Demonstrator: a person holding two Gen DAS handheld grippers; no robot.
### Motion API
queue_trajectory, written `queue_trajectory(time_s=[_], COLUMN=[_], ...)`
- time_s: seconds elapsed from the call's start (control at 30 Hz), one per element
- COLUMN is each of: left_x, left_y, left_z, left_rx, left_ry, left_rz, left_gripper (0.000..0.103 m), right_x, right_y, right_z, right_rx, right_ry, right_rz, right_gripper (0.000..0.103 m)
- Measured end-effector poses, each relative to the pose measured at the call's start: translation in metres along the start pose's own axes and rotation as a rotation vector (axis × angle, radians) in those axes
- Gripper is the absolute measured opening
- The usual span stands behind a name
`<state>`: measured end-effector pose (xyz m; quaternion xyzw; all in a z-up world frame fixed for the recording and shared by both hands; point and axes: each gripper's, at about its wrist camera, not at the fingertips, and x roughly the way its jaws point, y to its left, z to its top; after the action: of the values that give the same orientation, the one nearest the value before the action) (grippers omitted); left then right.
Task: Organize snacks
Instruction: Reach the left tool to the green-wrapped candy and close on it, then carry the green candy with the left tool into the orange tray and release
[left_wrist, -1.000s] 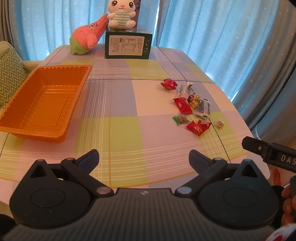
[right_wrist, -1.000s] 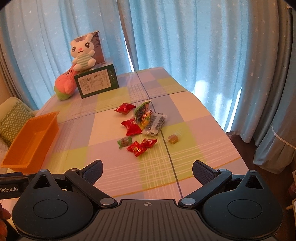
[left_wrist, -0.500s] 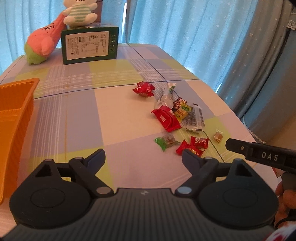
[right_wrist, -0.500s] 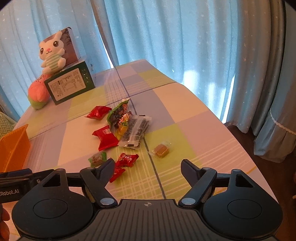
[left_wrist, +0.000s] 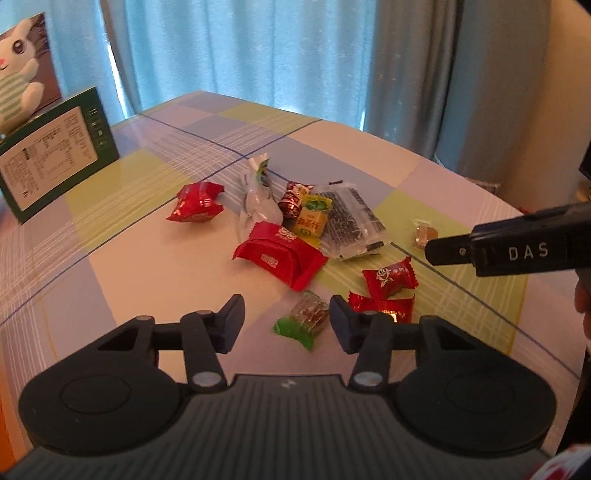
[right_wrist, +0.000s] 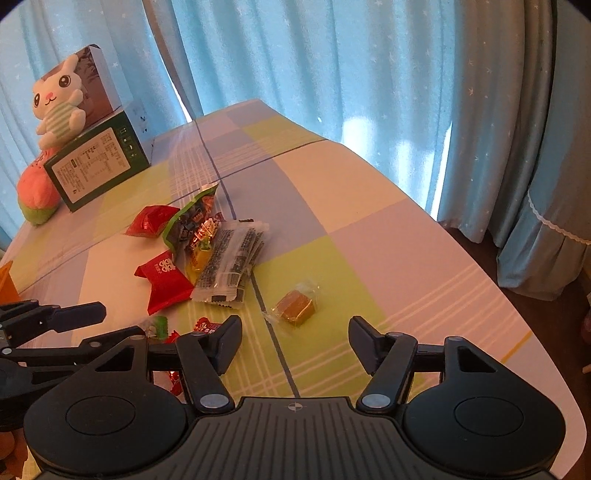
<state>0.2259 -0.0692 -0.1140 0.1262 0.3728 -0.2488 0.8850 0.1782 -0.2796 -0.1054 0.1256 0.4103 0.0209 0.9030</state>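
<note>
Hovering low over the table (left_wrist: 369, 155): left gripper (left_wrist: 286, 321), fingers spread, nothing pinched. A green-ended candy (left_wrist: 304, 320) lies on the cloth in the gap between its fingertips, not touched by either as far as I can see.

Right gripper (right_wrist: 295, 343) also spread wide and empty. A brown cube candy in clear wrap (right_wrist: 295, 306) sits just ahead of its gap, apart from the rest.

Snack count, left view:
- 2 large red packets: one (left_wrist: 197, 201) off alone toward the box, one (left_wrist: 280, 254) at the near edge of the pile
- 2 small red candies (left_wrist: 389, 277), side by side, just right of the left gripper's right finger; the nearer one is partly hidden by it
- 1 white-backed pouch (left_wrist: 256, 201), tilted up against the pile
- 1 dark red wrapped candy (left_wrist: 293, 197)
- 1 yellow packet (left_wrist: 314, 219)
- 1 clear pack with dark contents (left_wrist: 351, 225), overlapping the yellow one
- the green-ended candy and the brown cube

So 10 pieces, all loose on the checked cloth; none in a gripper.

Far end of the table: 1 green box (right_wrist: 98, 166) with a printed label, 1 rabbit plush (right_wrist: 59, 107) sitting on top of it, 1 pink-and-green plush (right_wrist: 37, 195) beside it. Sliver of an orange tray (right_wrist: 6, 282) at the left edge of the right view. Blue curtains (right_wrist: 295, 55) behind.
</note>
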Motion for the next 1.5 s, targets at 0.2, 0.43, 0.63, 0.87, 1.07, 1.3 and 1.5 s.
queue_trajectory(time_s=[0.2, 0.43, 0.63, 0.87, 1.07, 1.3, 1.5], left_x=[0.015, 0.003, -0.017, -0.037, -0.057, -0.091, -0.138], left_y=[-0.007, -0.002, 0.002, 0.002, 0.009, 0.027, 0.058], left_z=[0.002, -0.009, -0.017, -0.021, -0.028, -0.033, -0.042], left_rx=[0.087, -0.031, -0.158, -0.223, -0.279, -0.332, -0.405], left_ry=[0.043, 0.038, 0.020, 0.013, 0.009, -0.007, -0.040], left_rz=[-0.048, 0.029, 0.068, 0.089, 0.121, 0.185, 0.266], left_gripper=[0.025, 0.019, 0.019, 0.019, 0.019, 0.019, 0.019], right_x=[0.008, 0.016, 0.024, 0.026, 0.016, -0.014, -0.039], right_y=[0.001, 0.004, 0.008, 0.019, 0.028, 0.056, 0.112], right_z=[0.001, 0.002, 0.006, 0.005, 0.002, 0.005, 0.003], right_rx=[0.005, -0.005, -0.015, -0.093, -0.131, -0.196, -0.248], right_ry=[0.011, 0.009, -0.017, -0.027, -0.060, -0.123, -0.108], right_rz=[0.003, -0.006, -0.032, -0.074, -0.055, -0.006, 0.169], right_gripper=[0.065, 0.064, 0.051, 0.029, 0.026, 0.026, 0.026])
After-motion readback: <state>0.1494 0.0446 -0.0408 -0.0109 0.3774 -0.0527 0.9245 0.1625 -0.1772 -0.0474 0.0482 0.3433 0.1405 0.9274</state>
